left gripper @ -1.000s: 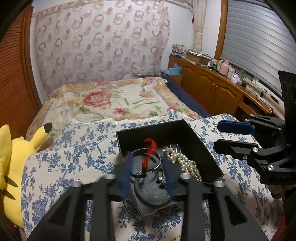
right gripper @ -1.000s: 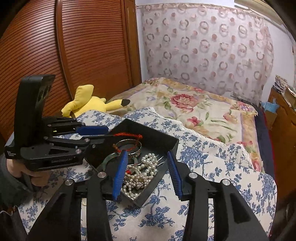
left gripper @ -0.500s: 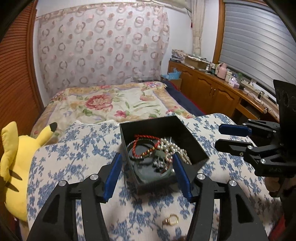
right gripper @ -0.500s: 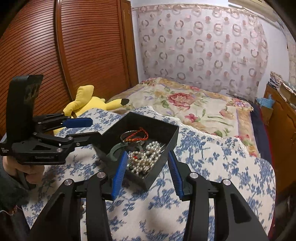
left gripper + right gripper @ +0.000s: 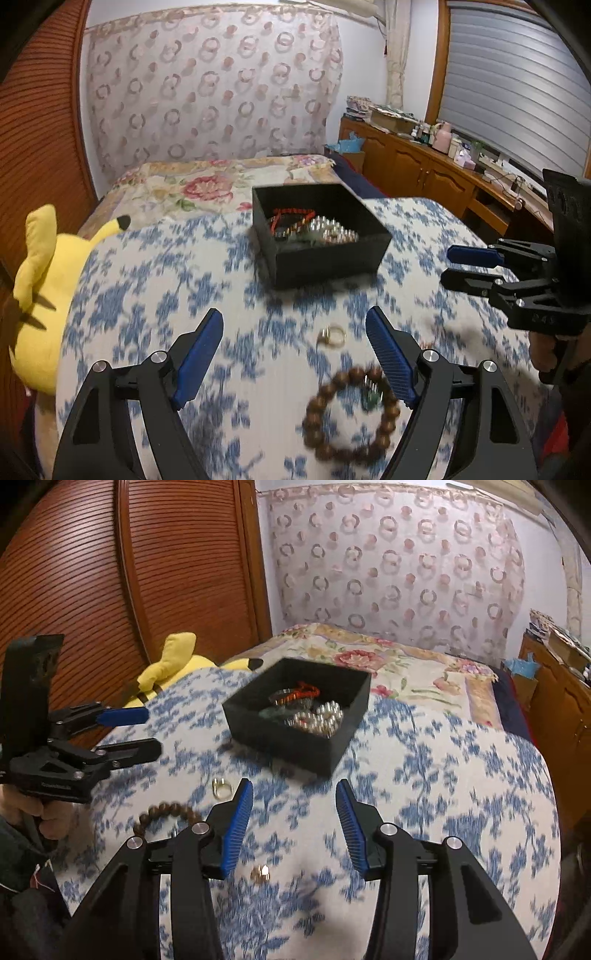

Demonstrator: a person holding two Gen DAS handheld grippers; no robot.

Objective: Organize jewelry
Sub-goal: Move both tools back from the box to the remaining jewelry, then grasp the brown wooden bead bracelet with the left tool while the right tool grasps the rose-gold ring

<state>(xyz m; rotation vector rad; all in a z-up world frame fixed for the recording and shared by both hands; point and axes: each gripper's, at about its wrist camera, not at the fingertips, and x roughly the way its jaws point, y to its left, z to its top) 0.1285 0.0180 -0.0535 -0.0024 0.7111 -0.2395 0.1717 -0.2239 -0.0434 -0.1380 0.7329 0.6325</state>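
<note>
Left tongs [image 5: 295,356], just opening wide, empty, being lined up over brown wooden bead bracelet [image 5: 351,413] on bed; right tongs [image 5: 293,825] half-spread, empty. Next: bracelet being pinched, carried to black square box [image 5: 317,236].

Dim, warm indoor light fills both views. Motion blur smears the blue-flowered bedspread [image 5: 258,369], the bead bracelet [image 5: 351,413] and the black box [image 5: 295,712]. Fisheye distortion bends the wooden wardrobe [image 5: 129,590], and the corners darken to black.

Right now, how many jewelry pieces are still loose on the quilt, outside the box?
3: gold ring nearest the black box, wooden bead bracelet before the left gripper, small gold piece between the right gripper's fingers. Others may be hidden.
</note>
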